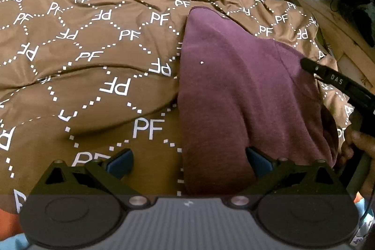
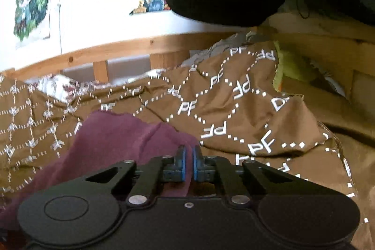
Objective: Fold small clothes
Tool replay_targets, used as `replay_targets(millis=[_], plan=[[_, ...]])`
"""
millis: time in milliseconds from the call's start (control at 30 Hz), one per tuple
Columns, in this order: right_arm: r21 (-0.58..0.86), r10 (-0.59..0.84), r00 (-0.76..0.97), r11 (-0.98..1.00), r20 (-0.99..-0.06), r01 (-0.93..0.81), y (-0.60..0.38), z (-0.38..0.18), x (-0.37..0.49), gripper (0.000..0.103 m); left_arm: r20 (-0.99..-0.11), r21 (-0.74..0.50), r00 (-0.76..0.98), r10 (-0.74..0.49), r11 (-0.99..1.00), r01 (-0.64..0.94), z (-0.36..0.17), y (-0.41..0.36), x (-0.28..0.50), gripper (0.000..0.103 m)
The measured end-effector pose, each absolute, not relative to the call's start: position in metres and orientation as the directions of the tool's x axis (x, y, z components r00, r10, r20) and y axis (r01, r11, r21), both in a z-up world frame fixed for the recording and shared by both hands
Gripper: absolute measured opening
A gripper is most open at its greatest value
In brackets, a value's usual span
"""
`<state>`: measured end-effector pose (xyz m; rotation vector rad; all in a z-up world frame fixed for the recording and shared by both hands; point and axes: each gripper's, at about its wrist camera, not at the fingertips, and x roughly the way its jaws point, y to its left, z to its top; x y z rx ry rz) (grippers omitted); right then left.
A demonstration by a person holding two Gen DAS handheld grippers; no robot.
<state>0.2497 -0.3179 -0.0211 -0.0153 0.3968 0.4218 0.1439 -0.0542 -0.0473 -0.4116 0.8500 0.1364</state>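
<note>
While the purple garment [image 1: 236, 95] lies flat on the brown bedspread [image 1: 93, 57], R gripper [image 2: 189, 156] is clenched on its edge, prob. to lift for a fold. L gripper [image 1: 189, 165] w/ jaws wide, holding nothing, astride near hem.

Maroon garment [image 1: 234, 95]: soft knit fabric, plum-purple, plain, one tiny pale fleck on its surface. Lies spread on the brown bedcover [image 1: 93, 57] printed with white "PF" letters, occupying the right part of the left wrist view. It runs from the near edge to a rounded far end; the left edge is a fairly straight fold line. A seam crosses its right portion. In the right wrist view the same garment [image 2: 117, 132] shows its right edge lifted and rumpled, raised off the bedcover. Exact garment type cannot be told.
</note>
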Motion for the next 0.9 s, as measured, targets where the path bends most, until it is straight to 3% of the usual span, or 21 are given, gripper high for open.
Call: replay_targets(millis=[133, 267, 400, 467, 567, 600, 633, 900], plan=[[-0.021, 0.385, 0.854, 0.908, -0.350, -0.418, -0.310, -0.020, 0.246, 0.004, -0.754, -0.296, 0.655, -0.046, 0.914, -0.276, -0.048, -0.055, 0.145, 0.103], [0.101, 0.408, 0.818, 0.910, -0.406, -0.403, -0.317, -0.023, 0.257, 0.007, -0.754, -0.295, 0.656, -0.045, 0.915, -0.276, -0.048, -0.056, 0.145, 0.103], [0.356, 0.477, 0.771, 0.869, -0.422, -0.343, -0.340, -0.021, 0.263, 0.036, -0.754, -0.296, 0.656, -0.045, 0.914, -0.277, -0.049, -0.056, 0.145, 0.103], [0.449, 0.523, 0.733, 0.832, -0.435, -0.326, -0.348, -0.025, 0.266, 0.041, -0.754, -0.295, 0.656, -0.045, 0.914, -0.277, -0.049, -0.056, 0.145, 0.103], [0.519, 0.552, 0.707, 0.800, -0.442, -0.300, -0.351, -0.033, 0.268, 0.036, -0.754, -0.294, 0.655, -0.045, 0.915, -0.276, -0.049, -0.056, 0.145, 0.103], [0.504, 0.548, 0.709, 0.807, -0.444, -0.307, -0.349, -0.034, 0.268, 0.019, -0.754, -0.294, 0.655, -0.045, 0.915, -0.275, -0.049, -0.056, 0.145, 0.103], [0.464, 0.535, 0.722, 0.823, -0.439, -0.327, -0.344, -0.032, 0.265, 0.013, -0.755, -0.295, 0.655, -0.047, 0.916, -0.274, -0.049, -0.056, 0.145, 0.103], [0.094, 0.590, 0.732, 0.796, -0.340, -0.598, -0.290, -0.007, 0.223, 0.008, -0.757, -0.287, 0.652, -0.044, 0.919, -0.272, -0.050, -0.057, 0.147, 0.103]])
